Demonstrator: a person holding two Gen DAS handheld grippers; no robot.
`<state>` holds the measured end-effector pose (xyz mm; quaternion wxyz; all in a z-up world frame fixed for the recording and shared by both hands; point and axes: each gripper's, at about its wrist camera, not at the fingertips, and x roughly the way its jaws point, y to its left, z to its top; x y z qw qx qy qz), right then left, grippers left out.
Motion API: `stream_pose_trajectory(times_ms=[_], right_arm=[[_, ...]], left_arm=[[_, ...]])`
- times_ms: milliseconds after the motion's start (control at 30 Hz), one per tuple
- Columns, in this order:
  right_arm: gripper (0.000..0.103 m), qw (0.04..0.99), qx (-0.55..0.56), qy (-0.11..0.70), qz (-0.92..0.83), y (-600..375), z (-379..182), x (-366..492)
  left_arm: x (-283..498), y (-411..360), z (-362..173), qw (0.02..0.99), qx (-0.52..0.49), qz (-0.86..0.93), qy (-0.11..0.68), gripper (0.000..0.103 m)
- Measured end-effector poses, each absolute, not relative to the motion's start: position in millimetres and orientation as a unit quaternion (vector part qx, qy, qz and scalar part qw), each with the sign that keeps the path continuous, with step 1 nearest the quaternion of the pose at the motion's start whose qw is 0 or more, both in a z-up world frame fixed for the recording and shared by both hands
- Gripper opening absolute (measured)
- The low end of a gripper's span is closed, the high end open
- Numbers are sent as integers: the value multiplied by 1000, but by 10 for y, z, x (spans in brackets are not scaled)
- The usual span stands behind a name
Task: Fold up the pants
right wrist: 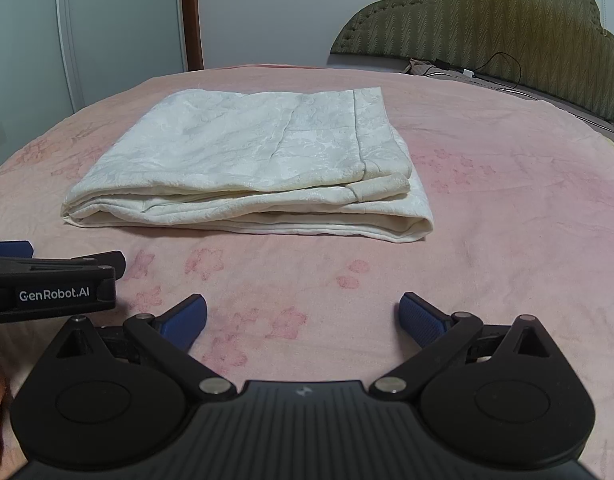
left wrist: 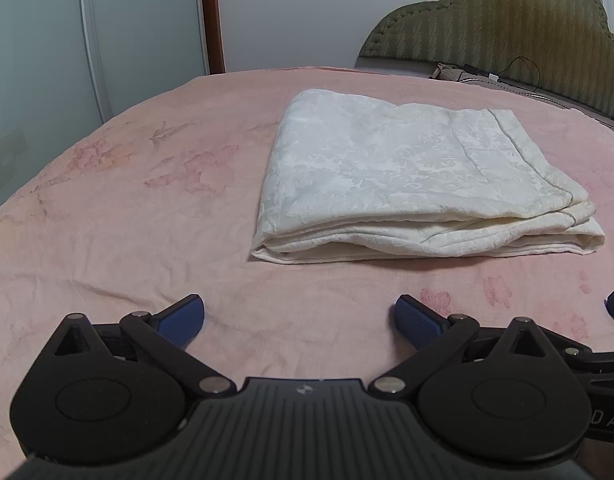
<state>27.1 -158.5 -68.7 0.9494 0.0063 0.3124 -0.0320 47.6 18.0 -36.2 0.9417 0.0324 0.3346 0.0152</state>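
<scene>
- The cream pants [left wrist: 419,176] lay folded in a flat, layered rectangle on the pink bedspread [left wrist: 127,216], toward the middle of the bed and ahead of both grippers.
- In the left wrist view the stack sat right of centre; in the right wrist view it sat left of centre, so the pants lay roughly between the two lines of sight.
- The left gripper [left wrist: 299,320] hung over bare bedspread near the front edge of the stack, its blue-padded fingers [left wrist: 181,320] spread wide and holding nothing, not touching the cloth of the pants.
- The right gripper [right wrist: 303,318] was likewise released, fingers [right wrist: 421,320] wide apart with only flowered bedspread between them, apart from the pants.
- The two tools sat side by side; the left one's black body showed at the left edge of the right wrist view.
- A hem or waistband seam ran along the right side of the top layer; which it was could not be made out.
- An olive quilted headboard [right wrist: 487,28] stood behind the bed at the right, with a dark cable [right wrist: 503,68] at its foot.
</scene>
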Motion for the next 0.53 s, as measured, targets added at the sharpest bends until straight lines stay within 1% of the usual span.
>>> stream_pose_trajectory(times_ms=[533], right_arm=[[103,949,7,312,-32,-1586,-688,268]], left_arm=[[466,175,-358,942,30,15,335,103]])
